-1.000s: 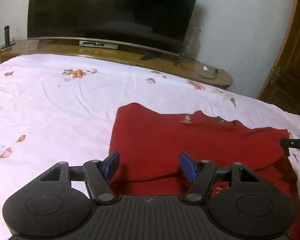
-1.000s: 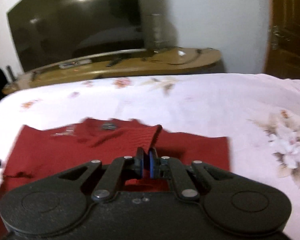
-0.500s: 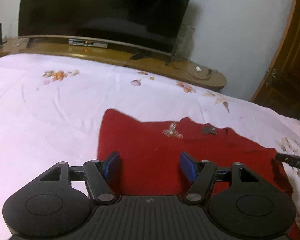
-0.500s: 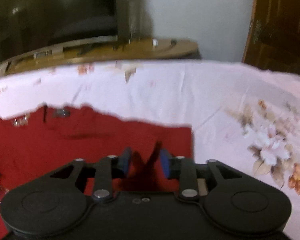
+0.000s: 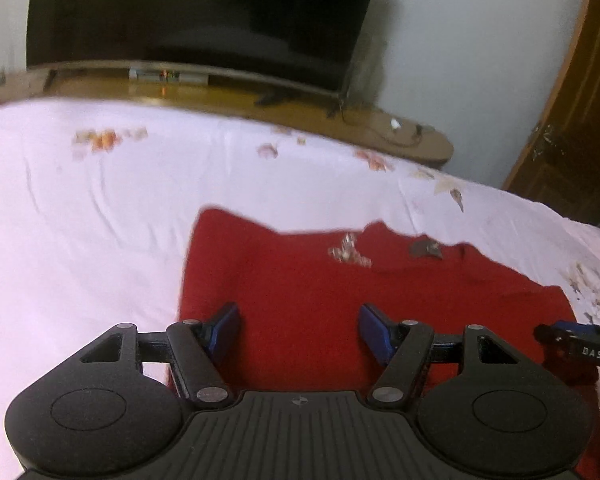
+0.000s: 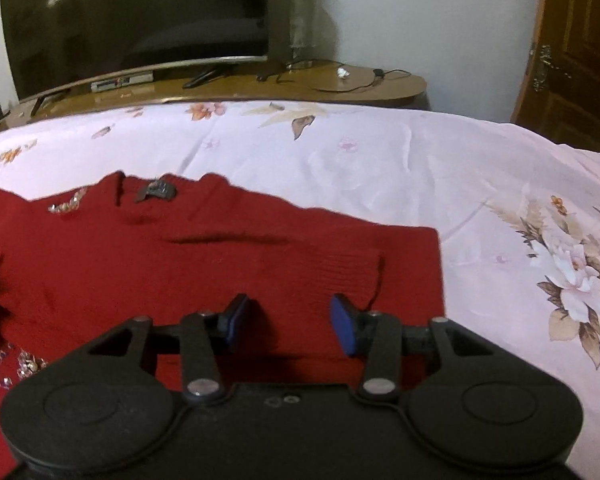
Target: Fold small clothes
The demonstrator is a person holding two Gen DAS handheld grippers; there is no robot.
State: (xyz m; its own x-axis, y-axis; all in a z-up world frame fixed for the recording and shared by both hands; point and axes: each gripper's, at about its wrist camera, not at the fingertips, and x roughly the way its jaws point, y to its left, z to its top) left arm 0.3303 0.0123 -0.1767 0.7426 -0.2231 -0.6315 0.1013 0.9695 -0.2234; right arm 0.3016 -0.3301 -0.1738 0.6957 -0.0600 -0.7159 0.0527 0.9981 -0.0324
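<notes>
A: Two grippers, both with jaws spread and nothing between them. The left gripper [image 5: 299, 330] hangs over the left part of the red sweater [image 5: 340, 300], the right gripper [image 6: 288, 326] over its right part.

B: Where does the sweater lie?

A: Flat on the floral bedsheet [image 5: 100, 220], neckline pointing away toward the TV stand [image 6: 220, 88]. The label [image 6: 156, 191] and the beaded trim [image 6: 66, 206] sit at that far edge. Its long axis looks to run side to side, across both grippers.

B: So which hand is nearer to what?

A: In the right wrist view, the ribbed sleeve cuff [image 6: 352, 268] lies folded in over the body, just ahead of the right fingers [image 6: 342, 330]. The right side edge of the garment [image 6: 436, 272] is just beyond it, toward the bare sheet. That side belongs to the right hand. In the left wrist view, the left side edge [image 5: 186, 280] runs close by the left finger pad [image 5: 224, 322], so the left hand owns that one.

B: And the next fold?

A: I judge the sleeves are tucked in already, though the left sleeve cannot be made out clearly. A fold would then turn on the near hem, which lies below and behind both grippers, hidden by their bodies. Each would need to drop back toward the person to catch it, then carry it forward to the neckline.

B: Risk?

A: The right gripper's tip [image 5: 556, 334] shows at the edge of the left view, so the hands are fairly close.
</notes>
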